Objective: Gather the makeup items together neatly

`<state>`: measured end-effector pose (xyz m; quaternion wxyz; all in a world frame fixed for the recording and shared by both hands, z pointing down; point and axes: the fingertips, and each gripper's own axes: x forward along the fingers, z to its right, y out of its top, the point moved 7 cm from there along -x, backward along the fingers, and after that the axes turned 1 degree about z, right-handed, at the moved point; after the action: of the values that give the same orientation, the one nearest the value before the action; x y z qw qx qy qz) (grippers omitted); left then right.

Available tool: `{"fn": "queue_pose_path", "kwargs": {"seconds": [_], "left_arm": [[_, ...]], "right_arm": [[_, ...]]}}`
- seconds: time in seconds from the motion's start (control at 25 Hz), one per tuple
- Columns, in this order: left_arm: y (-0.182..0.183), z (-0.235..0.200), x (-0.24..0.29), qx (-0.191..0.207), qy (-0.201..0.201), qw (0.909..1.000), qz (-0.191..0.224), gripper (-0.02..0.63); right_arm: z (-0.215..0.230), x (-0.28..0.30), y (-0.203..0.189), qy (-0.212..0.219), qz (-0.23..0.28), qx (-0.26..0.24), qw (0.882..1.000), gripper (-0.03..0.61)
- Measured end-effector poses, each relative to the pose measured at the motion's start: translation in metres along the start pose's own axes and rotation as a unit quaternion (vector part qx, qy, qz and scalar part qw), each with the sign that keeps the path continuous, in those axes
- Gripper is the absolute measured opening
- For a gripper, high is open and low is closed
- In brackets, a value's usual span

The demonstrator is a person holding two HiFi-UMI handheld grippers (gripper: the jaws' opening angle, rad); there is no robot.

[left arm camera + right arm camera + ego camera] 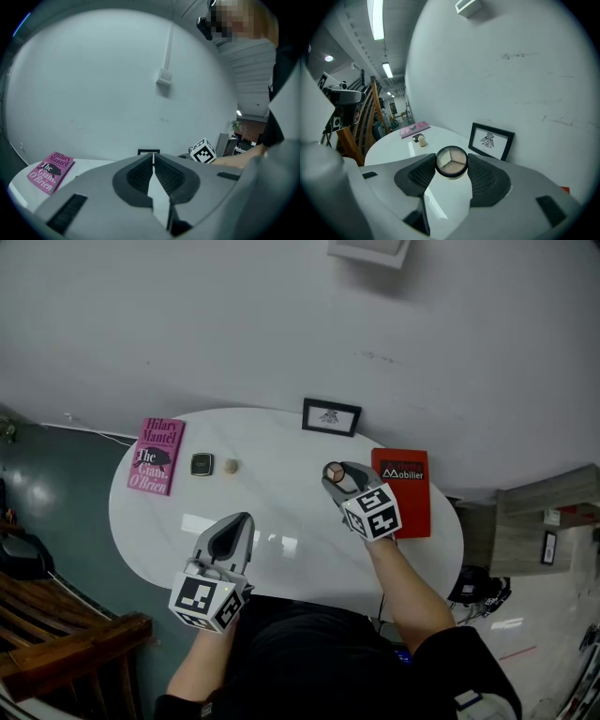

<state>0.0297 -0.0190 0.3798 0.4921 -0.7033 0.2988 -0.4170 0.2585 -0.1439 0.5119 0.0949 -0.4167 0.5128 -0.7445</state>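
Note:
My right gripper [335,472] is shut on a round powder compact [451,162] with a black rim and beige pans, held above the white oval table [281,512] near its middle right. The compact [334,472] shows at the fingertips in the head view. A dark square compact [202,464] and a small beige sponge [231,466] lie at the table's left, next to the pink book; both show small in the right gripper view, the sponge [422,140] nearest. My left gripper [234,527] hovers over the near left of the table, shut and empty, its jaws [153,161] meeting.
A pink book [156,455] lies at the table's left edge. A small black picture frame [331,416] stands at the back against the wall. A red book [403,488] lies at the right under my right forearm. A wooden bench [56,615] stands lower left.

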Motion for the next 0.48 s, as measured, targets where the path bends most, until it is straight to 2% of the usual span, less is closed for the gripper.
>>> {"fn": "queue_pose_path", "kwargs": {"seconds": [0.2,0.48], "left_arm": [[0.005,-0.027,-0.017,0.01,-0.002,0.9999,0.008,0.021],[0.009,-0.107,-0.048,0.018,-0.03,0.9993,0.015,0.021]], "right_arm": [[-0.03,0.01,0.009,0.005,0.001,-0.001,1.0,0.202],[-0.087,0.055,0.035,-0.015,-0.012,-0.001,1.0,0.202]]}}
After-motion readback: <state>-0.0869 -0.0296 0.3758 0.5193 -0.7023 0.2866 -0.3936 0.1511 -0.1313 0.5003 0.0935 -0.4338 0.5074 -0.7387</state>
